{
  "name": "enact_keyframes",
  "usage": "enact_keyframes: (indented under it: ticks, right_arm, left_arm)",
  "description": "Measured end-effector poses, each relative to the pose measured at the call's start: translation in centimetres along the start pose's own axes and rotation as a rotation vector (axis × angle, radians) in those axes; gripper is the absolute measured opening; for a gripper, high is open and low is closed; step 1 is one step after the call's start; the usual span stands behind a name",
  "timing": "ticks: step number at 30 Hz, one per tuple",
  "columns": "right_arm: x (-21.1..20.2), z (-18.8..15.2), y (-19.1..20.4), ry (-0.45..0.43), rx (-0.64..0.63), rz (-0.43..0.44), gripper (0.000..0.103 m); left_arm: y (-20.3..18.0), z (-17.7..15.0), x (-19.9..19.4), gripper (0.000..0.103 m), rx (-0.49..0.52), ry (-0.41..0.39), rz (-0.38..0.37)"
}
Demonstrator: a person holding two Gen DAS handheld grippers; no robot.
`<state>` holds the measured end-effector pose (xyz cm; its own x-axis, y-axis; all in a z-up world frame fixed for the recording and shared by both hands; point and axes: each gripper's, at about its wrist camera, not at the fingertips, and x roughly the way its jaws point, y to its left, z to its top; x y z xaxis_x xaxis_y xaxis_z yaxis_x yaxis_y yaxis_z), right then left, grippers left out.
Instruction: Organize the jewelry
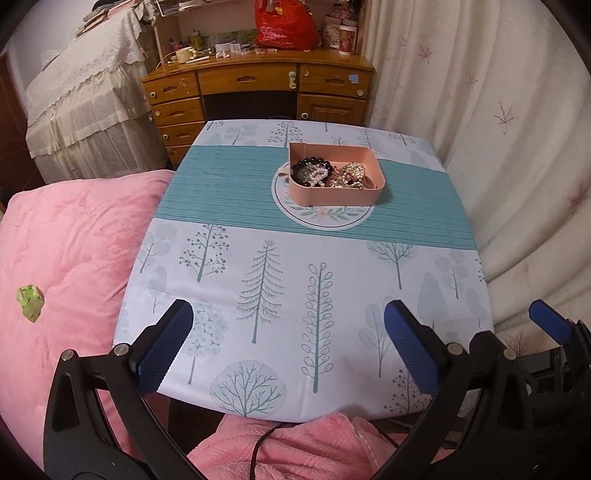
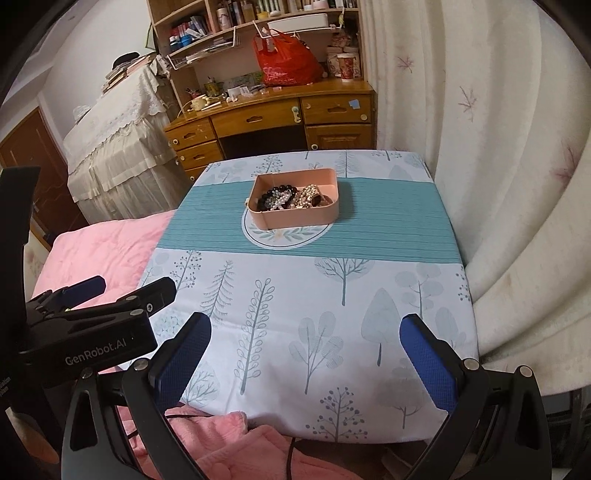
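Nearest your cameras are your own tools: your left gripper [image 1: 286,341] hangs over the near edge of the table with its jaws spread wide and nothing between the blue pads, and your right gripper [image 2: 304,356] sits the same way beside it, jaws wide and holding nothing. In the right wrist view your left gripper [image 2: 122,290] shows at the left, over the table's near-left corner.

The jewelry [image 1: 330,173] is well ahead of both of your grippers, heaped inside a pink tray [image 1: 343,194]. You can make out dark beads, a pearl strand and gold-toned pieces tangled together; single pieces are too small to tell apart. From the right wrist the same heap [image 2: 290,197] lies low in the tray [image 2: 295,218].

The tray stands on a round white plate-like mat with a leaf pattern [image 1: 325,216], which lies on the teal striped band of the tablecloth [image 1: 258,266]. The rest of the cloth is white with printed trees.

Left of the table you have a pink quilt [image 1: 74,251] with a small green object [image 1: 29,297] on it. A wooden desk [image 1: 255,85] stands beyond the table, a red bag [image 1: 284,24] on top, and a cream curtain [image 1: 480,110] hangs at the right.
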<state>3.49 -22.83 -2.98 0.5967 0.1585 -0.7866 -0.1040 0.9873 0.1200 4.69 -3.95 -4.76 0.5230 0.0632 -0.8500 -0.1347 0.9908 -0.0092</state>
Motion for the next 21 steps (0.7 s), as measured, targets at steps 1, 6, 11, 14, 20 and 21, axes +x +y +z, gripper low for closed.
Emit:
enact_keyframes:
  ticks: [1,6,11,14,20,21]
  right_arm:
    - [-0.2,-0.1,-0.1,-0.003,0.003,-0.004,0.103]
    - [-0.5,-0.6,-0.5,-0.006,0.025,-0.014,0.103]
    - [-0.6,-0.9,-0.8,0.003,0.043,-0.014,0.103]
    - [-0.6,-0.9,-0.7,0.004,0.042,-0.015,0.103]
    - [-0.4,-1.2,-0.7,0.012,0.054,-0.007,0.103]
    - [-0.3,-1.2,-0.7,0.014,0.056,-0.008,0.103]
  left_arm:
    - [-0.1,0.0,-0.1,0.103,0.005,-0.002,-0.003]
    - [-0.6,0.0,-0.5,0.103,0.028,-0.009,-0.014]
    - [-0.5,-0.1,-0.9,0.103,0.034,-0.01,-0.016]
    - [-0.3,-0.4,-1.1,0.103,0.026,-0.004,-0.017]
    - [-0.1,-0.8,-1.4,0.103,0.031,-0.003,-0.01]
    - [-0.2,-0.8,-1.5,0.103,0.034,-0.005,-0.007]
